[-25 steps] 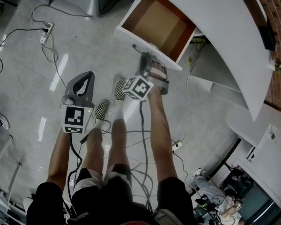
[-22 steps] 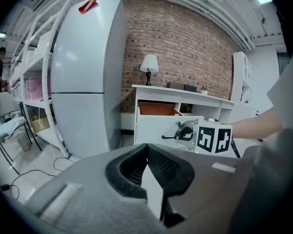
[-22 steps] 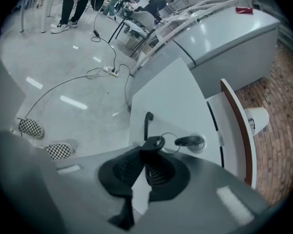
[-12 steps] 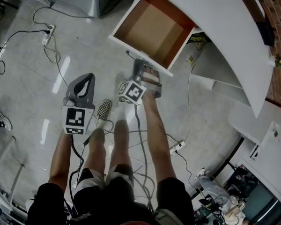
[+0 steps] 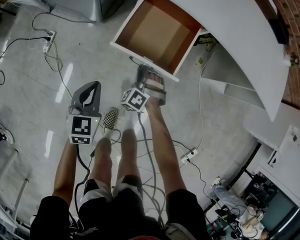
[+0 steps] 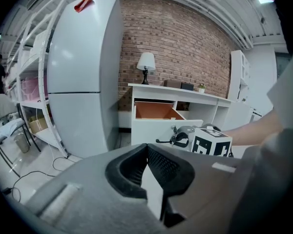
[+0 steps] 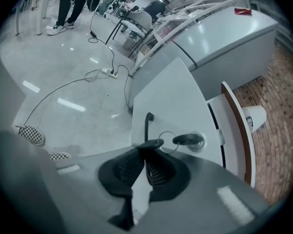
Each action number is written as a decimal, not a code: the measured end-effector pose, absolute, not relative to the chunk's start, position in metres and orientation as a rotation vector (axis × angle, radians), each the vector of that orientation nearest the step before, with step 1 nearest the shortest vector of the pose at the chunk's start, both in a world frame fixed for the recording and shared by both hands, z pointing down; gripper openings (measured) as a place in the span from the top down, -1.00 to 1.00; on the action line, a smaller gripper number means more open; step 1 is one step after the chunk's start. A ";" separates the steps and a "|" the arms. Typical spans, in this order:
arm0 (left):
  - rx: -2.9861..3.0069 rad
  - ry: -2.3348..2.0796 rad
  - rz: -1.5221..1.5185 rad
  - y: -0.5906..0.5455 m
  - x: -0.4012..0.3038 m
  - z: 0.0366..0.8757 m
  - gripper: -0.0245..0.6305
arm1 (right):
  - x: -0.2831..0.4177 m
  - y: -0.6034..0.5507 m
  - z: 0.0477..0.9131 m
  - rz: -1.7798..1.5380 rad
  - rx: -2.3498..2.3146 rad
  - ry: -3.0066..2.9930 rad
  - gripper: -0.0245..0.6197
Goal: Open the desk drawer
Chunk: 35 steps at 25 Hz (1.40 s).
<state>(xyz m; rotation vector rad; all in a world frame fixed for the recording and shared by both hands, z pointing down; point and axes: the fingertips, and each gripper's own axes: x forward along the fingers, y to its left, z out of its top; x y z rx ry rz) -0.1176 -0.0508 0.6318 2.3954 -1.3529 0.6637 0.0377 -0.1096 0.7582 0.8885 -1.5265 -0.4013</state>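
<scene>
One handle (image 7: 147,123) end on the open drawer (image 7: 178,96) sits pinched in the right claw (image 7: 145,146)

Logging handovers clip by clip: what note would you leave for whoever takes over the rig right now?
Right gripper: shut on the drawer's black handle.
Left gripper: shut, empty, held aside over the floor.
Drawer: pulled well out from the desk, inside bare; a key sits in its front.
Done: drawer open.
Left: probably just release the handle and back off.

No legible text or labels anywhere
</scene>
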 end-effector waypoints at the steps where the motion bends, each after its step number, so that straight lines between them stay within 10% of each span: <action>1: 2.399 -1.349 0.670 -0.052 -0.116 0.631 0.89 | 0.039 -0.110 0.758 -0.404 0.897 -1.525 0.85; 6: 2.406 -1.343 0.695 -0.057 -0.119 0.623 0.89 | 0.040 -0.105 0.757 -0.366 0.979 -1.552 0.80; 11: 2.414 -1.347 0.703 -0.061 -0.121 0.615 0.89 | 0.045 -0.091 0.740 -0.276 1.059 -1.627 0.21; 35: 2.703 -1.376 0.546 -0.094 -0.057 0.392 0.89 | 0.100 -0.093 0.457 0.047 1.537 -1.913 0.30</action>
